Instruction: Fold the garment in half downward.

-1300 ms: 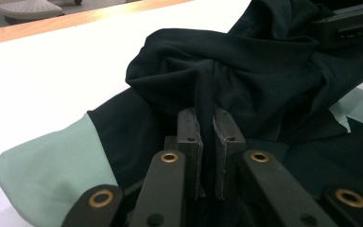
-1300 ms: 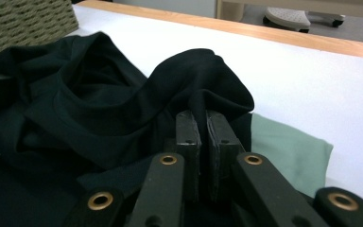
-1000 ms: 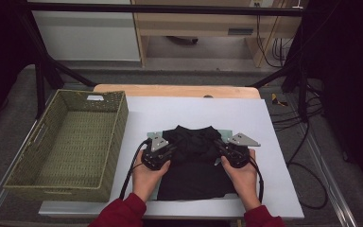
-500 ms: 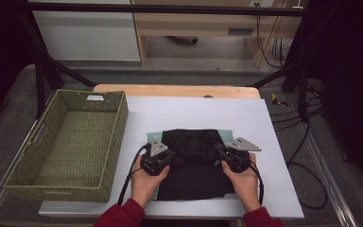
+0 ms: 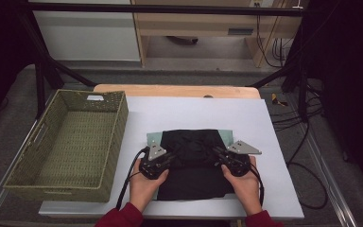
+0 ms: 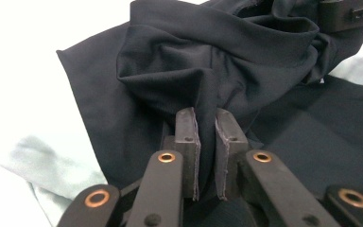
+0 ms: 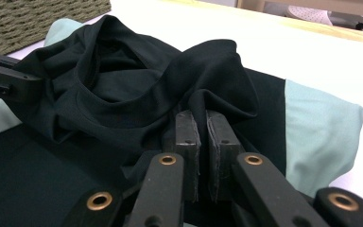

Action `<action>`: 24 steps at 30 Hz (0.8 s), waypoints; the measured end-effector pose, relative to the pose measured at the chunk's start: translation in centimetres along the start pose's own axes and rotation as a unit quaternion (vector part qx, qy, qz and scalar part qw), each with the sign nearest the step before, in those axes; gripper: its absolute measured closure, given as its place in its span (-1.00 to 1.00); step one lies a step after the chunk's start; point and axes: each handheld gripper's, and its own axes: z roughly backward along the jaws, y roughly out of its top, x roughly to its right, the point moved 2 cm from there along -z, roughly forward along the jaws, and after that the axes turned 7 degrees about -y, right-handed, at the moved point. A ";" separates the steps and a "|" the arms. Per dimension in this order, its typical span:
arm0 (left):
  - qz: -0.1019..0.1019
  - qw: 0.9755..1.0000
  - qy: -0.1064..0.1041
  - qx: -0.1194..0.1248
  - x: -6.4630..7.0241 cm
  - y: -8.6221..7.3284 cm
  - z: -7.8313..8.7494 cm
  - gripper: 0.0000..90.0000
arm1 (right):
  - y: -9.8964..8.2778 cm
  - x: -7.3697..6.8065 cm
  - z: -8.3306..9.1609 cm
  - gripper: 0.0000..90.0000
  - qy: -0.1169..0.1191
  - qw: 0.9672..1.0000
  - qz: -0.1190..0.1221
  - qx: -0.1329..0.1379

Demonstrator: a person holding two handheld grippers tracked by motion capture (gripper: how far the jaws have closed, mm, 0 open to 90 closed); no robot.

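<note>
A black shirt (image 5: 194,165) with pale teal sleeves (image 5: 153,139) lies on the white table (image 5: 194,111), near its front edge. My left gripper (image 5: 169,157) is shut on a raised fold of the black cloth (image 6: 208,80) at the shirt's left side. At the shirt's right side, my right gripper (image 5: 217,153) is shut on another fold (image 7: 208,85). Between the two, the upper part of the shirt is bunched and lifted. In the left gripper view the pads (image 6: 189,137) pinch fabric. The right gripper view shows the same at its pads (image 7: 188,137), with a teal sleeve (image 7: 321,132) to the right.
A woven green basket (image 5: 71,142) stands on the table's left side, close to my left hand. Bare white table lies beyond the shirt and to its right. A wooden strip (image 5: 175,90) runs along the far edge. Cables (image 5: 293,123) lie on the floor at right.
Both grippers have edged a little toward the person, drawing the shirt's top edge with them. The jaws have stayed shut on the cloth.
</note>
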 end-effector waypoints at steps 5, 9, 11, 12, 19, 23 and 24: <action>-0.001 1.000 -0.001 0.000 0.3 -0.4 0.1 0.81 | -0.1 0.0 0.2 0.89 0.002 1.000 -0.001 -0.003; 0.000 1.000 -0.005 -0.001 0.6 -0.8 0.1 0.80 | -0.3 0.0 0.4 0.89 0.003 1.000 -0.001 -0.007; 0.000 1.000 -0.007 -0.003 0.7 -1.0 0.1 0.79 | -0.4 0.0 0.5 0.89 0.005 1.000 -0.002 -0.008; 0.002 1.000 -0.008 -0.003 0.8 -1.1 0.1 0.79 | -0.4 0.0 0.6 0.89 0.005 1.000 -0.002 -0.008; 0.006 1.000 -0.009 -0.004 0.9 -1.6 0.3 0.78 | -0.6 -0.2 0.8 0.89 0.007 1.000 0.001 -0.012; 0.011 1.000 -0.009 -0.004 0.8 -1.7 0.5 0.78 | -0.8 -0.3 1.0 0.89 0.010 1.000 0.004 -0.014; 0.012 1.000 -0.009 -0.005 0.8 -1.8 0.6 0.78 | -0.8 -0.4 1.0 0.89 0.010 1.000 0.002 -0.015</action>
